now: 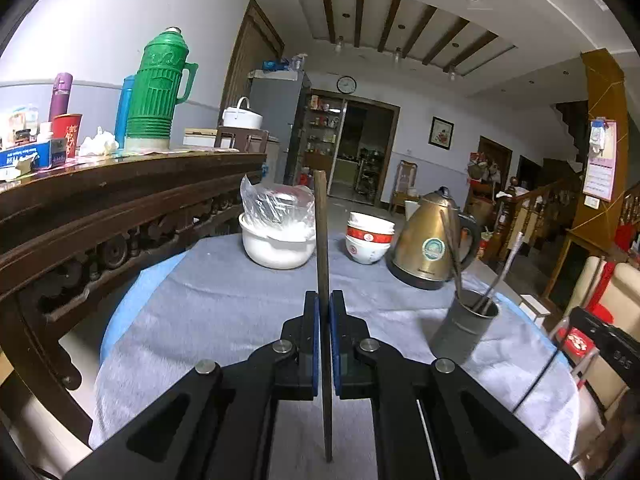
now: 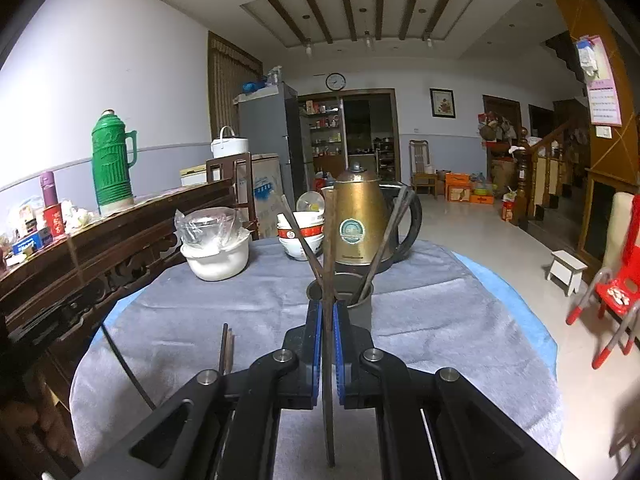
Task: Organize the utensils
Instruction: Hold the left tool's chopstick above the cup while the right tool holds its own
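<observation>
Left gripper (image 1: 324, 300) is clamped on one chopstick (image 1: 321, 232), standing upright, with the grey holder cup (image 1: 464, 330) off at three o'clock of it. Right gripper (image 2: 328, 312) pinches another chopstick (image 2: 329, 248), cup (image 2: 362, 306) dead ahead at twelve, several sticks already inside. Delivery step, I'd say: next, tip each stick over the rim and let go.

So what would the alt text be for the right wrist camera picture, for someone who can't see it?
A black two-finger gripper with blue pads is shut on a single dark wooden chopstick, held upright before a grey metal utensil cup that already holds several chopsticks. Behind it on the grey cloth-covered round table stand a brass-coloured kettle, stacked red-and-white bowls and a white pot.
</observation>
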`<state>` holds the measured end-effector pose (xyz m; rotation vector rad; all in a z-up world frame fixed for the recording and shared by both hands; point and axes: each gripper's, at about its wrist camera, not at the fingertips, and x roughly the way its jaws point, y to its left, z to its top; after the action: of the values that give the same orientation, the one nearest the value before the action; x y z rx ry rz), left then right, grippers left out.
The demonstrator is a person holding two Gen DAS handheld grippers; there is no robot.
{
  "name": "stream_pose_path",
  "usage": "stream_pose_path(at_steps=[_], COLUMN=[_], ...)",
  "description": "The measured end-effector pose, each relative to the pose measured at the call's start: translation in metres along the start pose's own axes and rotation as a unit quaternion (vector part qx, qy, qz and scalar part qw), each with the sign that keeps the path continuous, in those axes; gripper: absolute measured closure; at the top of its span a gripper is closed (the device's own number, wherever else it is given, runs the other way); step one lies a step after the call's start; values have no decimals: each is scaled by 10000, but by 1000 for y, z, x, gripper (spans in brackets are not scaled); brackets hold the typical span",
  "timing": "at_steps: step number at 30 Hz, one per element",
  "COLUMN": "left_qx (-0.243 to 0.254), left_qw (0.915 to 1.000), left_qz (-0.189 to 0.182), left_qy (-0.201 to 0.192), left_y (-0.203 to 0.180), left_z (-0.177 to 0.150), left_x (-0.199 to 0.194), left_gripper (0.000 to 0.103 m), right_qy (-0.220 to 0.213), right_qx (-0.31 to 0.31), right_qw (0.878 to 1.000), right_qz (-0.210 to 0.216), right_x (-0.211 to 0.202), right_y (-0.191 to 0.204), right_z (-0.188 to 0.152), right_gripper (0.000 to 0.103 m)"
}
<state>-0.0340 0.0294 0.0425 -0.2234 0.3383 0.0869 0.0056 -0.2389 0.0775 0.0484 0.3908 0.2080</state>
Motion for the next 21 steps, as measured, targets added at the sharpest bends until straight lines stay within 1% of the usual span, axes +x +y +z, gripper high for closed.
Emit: stream_pose_path(at_steps=[4, 11, 15, 21], left_qx=[43, 74, -17, -417], left_qw=[9999, 9999, 9997, 9980], left_qz=[-84, -90, -163, -451], left_qy=[63, 127, 165, 134], left_y=[0, 1, 0, 2], left_z=[-3, -6, 0, 20], left_x=[-12, -23, -19, -15], left_gripper=[98, 98, 98, 98], right_qy=[-1, -11, -53, -180], right_qx=[-4, 81, 120, 371], right_qw=[10000, 10000, 9999, 9991], right_qz=[-3, -5, -5, -37], right_x=[0, -4, -6, -13], right_y=[0, -2, -4, -18], right_z=[0, -1, -1, 9], right_gripper=[97, 97, 97, 97])
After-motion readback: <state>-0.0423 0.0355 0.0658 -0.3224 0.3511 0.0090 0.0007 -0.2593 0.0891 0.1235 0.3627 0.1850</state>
